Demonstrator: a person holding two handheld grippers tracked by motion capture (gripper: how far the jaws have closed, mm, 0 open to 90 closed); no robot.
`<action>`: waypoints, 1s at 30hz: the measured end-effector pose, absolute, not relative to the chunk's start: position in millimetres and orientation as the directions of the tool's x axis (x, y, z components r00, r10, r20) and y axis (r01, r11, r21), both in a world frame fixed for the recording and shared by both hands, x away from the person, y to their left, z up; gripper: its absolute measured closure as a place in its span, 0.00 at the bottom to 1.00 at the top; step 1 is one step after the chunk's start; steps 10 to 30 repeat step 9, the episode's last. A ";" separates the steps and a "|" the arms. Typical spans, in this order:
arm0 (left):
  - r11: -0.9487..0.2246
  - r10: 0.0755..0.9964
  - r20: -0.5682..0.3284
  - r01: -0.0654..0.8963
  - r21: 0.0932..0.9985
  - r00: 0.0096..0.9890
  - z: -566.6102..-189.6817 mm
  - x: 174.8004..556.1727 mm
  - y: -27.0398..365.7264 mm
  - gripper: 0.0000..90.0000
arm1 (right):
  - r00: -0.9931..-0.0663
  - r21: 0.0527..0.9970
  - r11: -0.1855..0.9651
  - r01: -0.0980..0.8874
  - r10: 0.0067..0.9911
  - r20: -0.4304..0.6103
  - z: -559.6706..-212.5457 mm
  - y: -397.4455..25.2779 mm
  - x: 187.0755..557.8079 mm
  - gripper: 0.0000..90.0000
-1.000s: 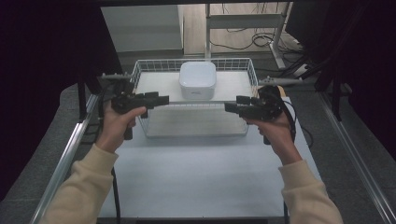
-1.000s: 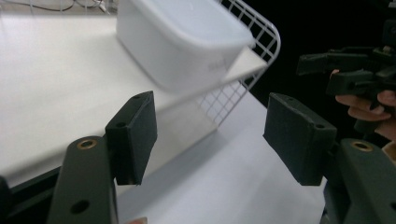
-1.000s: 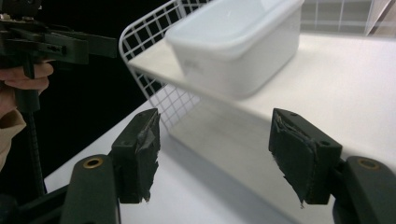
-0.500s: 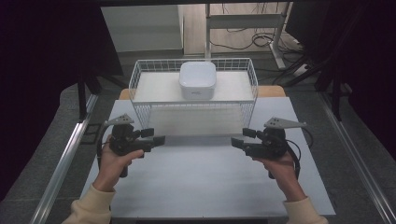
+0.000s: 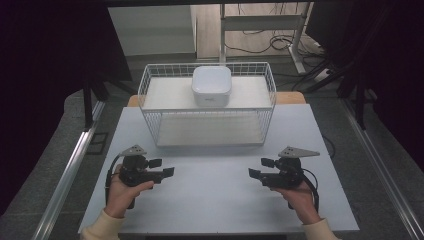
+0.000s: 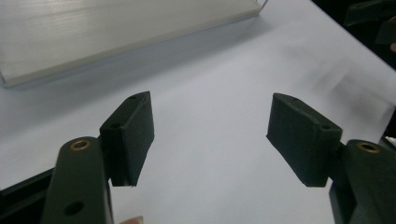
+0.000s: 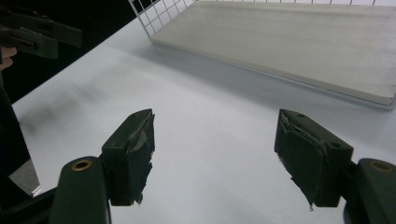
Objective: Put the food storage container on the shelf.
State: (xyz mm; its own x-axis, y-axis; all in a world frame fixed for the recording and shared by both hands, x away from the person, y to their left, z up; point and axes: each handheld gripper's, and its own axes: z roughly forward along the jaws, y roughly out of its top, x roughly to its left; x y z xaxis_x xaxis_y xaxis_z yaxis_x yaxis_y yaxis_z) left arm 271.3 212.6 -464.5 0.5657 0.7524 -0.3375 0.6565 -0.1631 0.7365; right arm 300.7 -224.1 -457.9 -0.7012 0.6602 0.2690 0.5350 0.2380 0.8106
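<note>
- You're at a lab-style recording bench: a bare white table flanked by metal rails.
- Dark curtains surround you; cables trail across the floor beyond.

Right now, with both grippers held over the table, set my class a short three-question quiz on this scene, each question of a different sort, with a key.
1. True or false: the white container sits inside the wire basket.
2. Multiple choice: the left gripper and the right gripper are (A) both open and holding nothing, (B) both shut on the basket, (C) one open, one shut.
3. Fill the gap: the two grippers point ______ each other across the white table.

Key: 1 true; 2 A; 3 toward.
</note>
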 end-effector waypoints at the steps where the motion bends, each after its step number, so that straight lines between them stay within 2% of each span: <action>1: -0.163 0.749 -0.340 0.655 0.738 0.569 -464.4 271.0 212.4 0.35 | -0.707 0.815 0.242 0.526 0.658 0.260 -458.0 -223.6 300.5 0.31; 7: -0.155 0.755 -0.335 0.650 0.744 0.564 -463.9 270.5 213.5 0.35 | -0.709 0.827 0.249 0.504 0.666 0.232 -456.1 -224.4 298.7 0.29; 8: -0.162 0.769 -0.312 0.643 0.748 0.557 -464.7 270.2 213.3 0.35 | -0.706 0.832 0.251 0.495 0.675 0.216 -456.5 -225.9 299.1 0.28; 30: -0.162 0.769 -0.312 0.643 0.748 0.557 -464.7 270.2 213.3 0.35 | -0.706 0.832 0.251 0.495 0.675 0.216 -456.5 -225.9 299.1 0.28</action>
